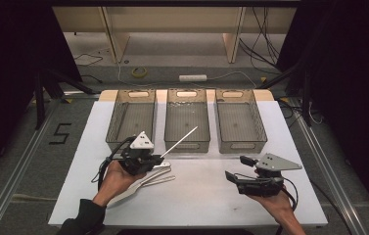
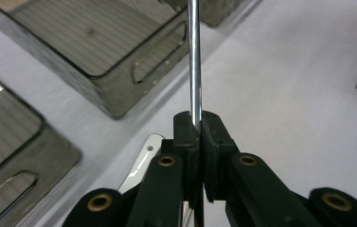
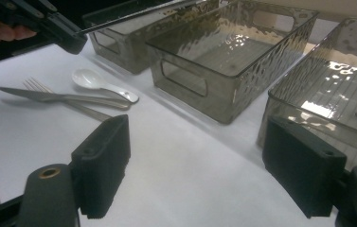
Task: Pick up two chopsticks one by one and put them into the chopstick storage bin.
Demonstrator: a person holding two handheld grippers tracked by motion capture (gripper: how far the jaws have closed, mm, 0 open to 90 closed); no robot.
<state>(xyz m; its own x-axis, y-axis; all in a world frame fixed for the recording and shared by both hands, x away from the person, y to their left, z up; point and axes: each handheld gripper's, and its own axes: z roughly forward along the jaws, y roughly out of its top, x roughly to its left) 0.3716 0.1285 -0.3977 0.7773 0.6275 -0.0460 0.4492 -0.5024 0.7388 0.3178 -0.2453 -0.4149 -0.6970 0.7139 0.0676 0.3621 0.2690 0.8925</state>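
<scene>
jaws of my left gripper (image 2: 198, 130) are clamped tight on a thin metal rod (image 2: 194, 61), likely a chopstick, seized near one end. rod's long axis runs straight out from the jaws, forward and to the right in the high view, its free tip raised over the near wall of the middle bin (image 1: 187, 143). that bin lies directly ahead of the tip, so the left hand (image 1: 114, 179) is the nearer one for any drop there; the left bin (image 1: 115, 122) sits just beside it, the right bin (image 1: 258, 117) well apart. judgement: little forward travel is needed before release. left hand is held palm up under the gripper, wrist low over the table (image 1: 201, 196). beneath and just right of it lie a knife (image 3: 48, 96), a fork (image 3: 36, 85) and a white spoon (image 3: 88, 79), touching or overlapping. my right gripper (image 3: 195, 163) stands with jaws wide apart, holding nothing, low over the near right of the table, pointing left.
</scene>
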